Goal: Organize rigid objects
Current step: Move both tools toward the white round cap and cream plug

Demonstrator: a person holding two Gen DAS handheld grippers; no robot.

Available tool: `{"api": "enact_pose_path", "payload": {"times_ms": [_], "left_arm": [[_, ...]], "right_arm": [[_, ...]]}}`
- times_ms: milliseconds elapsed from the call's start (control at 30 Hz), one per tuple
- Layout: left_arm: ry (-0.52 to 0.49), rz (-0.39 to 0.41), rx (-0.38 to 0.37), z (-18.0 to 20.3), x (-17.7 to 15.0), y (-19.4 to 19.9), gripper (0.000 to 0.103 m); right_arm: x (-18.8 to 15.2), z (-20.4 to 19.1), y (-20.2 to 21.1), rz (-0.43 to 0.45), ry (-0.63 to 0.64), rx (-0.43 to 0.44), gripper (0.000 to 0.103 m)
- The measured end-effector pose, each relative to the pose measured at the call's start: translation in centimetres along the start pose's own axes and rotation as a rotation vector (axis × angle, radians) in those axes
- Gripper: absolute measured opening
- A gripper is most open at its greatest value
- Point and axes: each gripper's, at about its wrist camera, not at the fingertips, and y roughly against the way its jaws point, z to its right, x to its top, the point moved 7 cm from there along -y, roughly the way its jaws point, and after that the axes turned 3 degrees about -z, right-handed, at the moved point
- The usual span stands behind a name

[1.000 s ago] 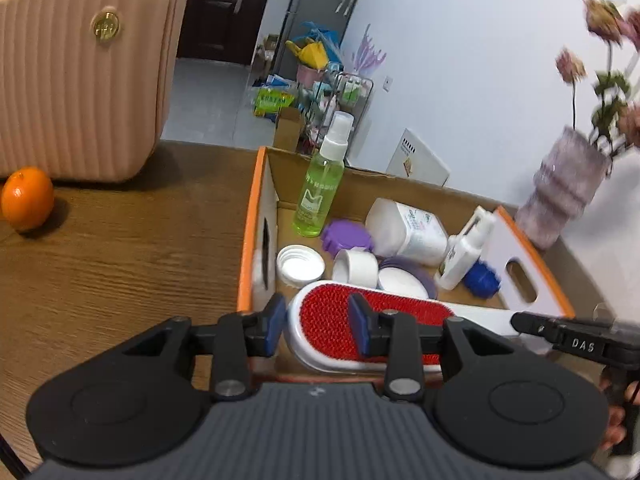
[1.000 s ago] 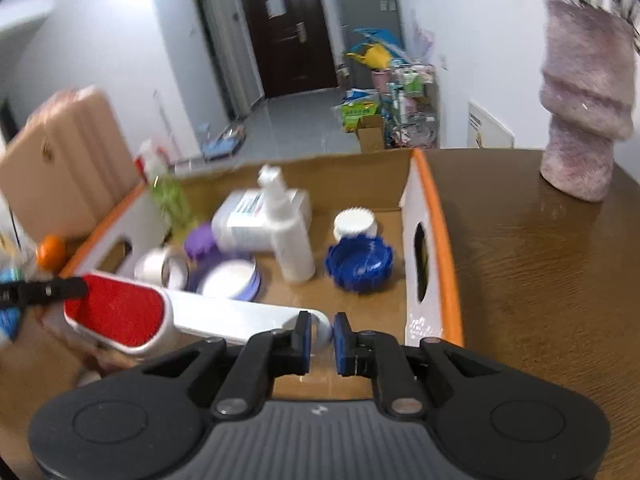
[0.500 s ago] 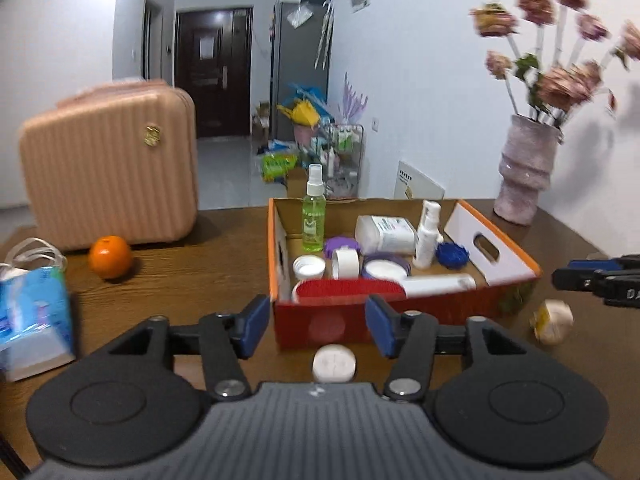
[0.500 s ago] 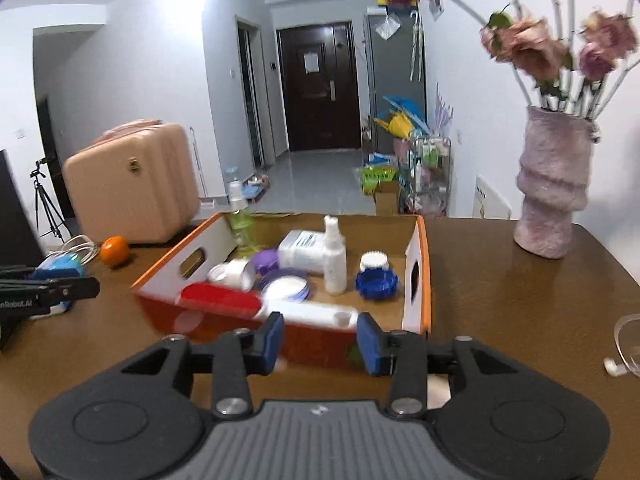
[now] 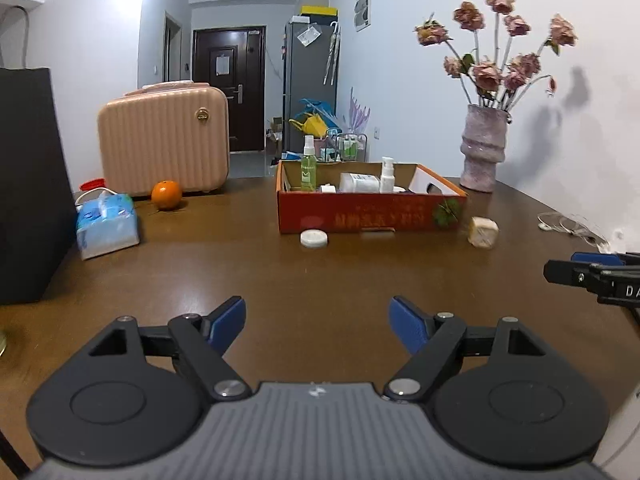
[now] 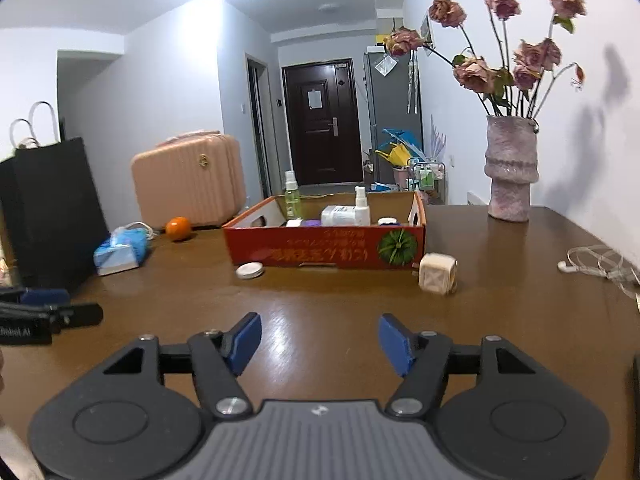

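A red cardboard box [image 5: 372, 214] [image 6: 324, 246] stands mid-table holding a green spray bottle [image 5: 308, 168], a white pump bottle [image 5: 387, 174], a lying white bottle [image 5: 358, 183] and small jars. A white round lid [image 5: 313, 238] [image 6: 249, 270] and a beige cube [image 5: 484, 232] [image 6: 437, 273] lie on the table in front of the box. My left gripper [image 5: 318, 324] is open and empty, well back from the box. My right gripper [image 6: 318, 340] is open and empty too; it also shows at the right edge of the left wrist view [image 5: 592, 276].
A pink suitcase [image 5: 164, 140], an orange [image 5: 166, 195], a blue tissue pack [image 5: 107, 226] and a black bag [image 5: 28, 184] stand on the left. A vase of dried roses [image 5: 482, 148] stands at the back right. White earphones [image 6: 596, 266] lie at the right.
Both grippers have pulled back from over the box to the near side of the table and opened wide. The red lint brush stays in the box.
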Motion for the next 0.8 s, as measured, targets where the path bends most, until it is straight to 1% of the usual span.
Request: {"api": "enact_pose_path", "payload": {"times_ms": [33, 167, 367, 533, 633, 733, 800], "left_arm": [[-0.001, 0.001, 0.002, 0.2, -0.7, 0.9, 0.085], [-0.023, 0.025, 0.031, 0.7, -3.4, 4.3, 0.085], [0.001, 0.022, 0.035, 0.7, -6.0, 6.7, 0.085], [0.006, 0.014, 0.043, 0.6, -6.0, 6.3, 0.085], [0.022, -0.003, 0.037, 0.7, -6.2, 5.3, 0.085], [0.013, -0.033, 0.032, 0.7, -6.3, 3.8, 0.085], [0.005, -0.046, 0.034, 0.6, -5.9, 2.7, 0.085]], "right_arm": [[-0.7, -0.3, 0.9, 0.005, 0.001, 0.006, 0.07], [-2.9, -1.6, 3.5, 0.019, 0.036, -0.006, 0.072], [-4.3, -3.3, 5.7, 0.053, 0.066, 0.0, 0.076], [-4.3, -3.0, 5.2, 0.061, 0.063, -0.013, 0.081], [-4.5, -2.2, 3.8, 0.035, 0.039, -0.028, 0.081], [-4.5, -1.2, 2.3, 0.015, 0.017, -0.041, 0.081], [-4.1, -0.4, 1.1, 0.003, 0.007, -0.055, 0.081]]}}
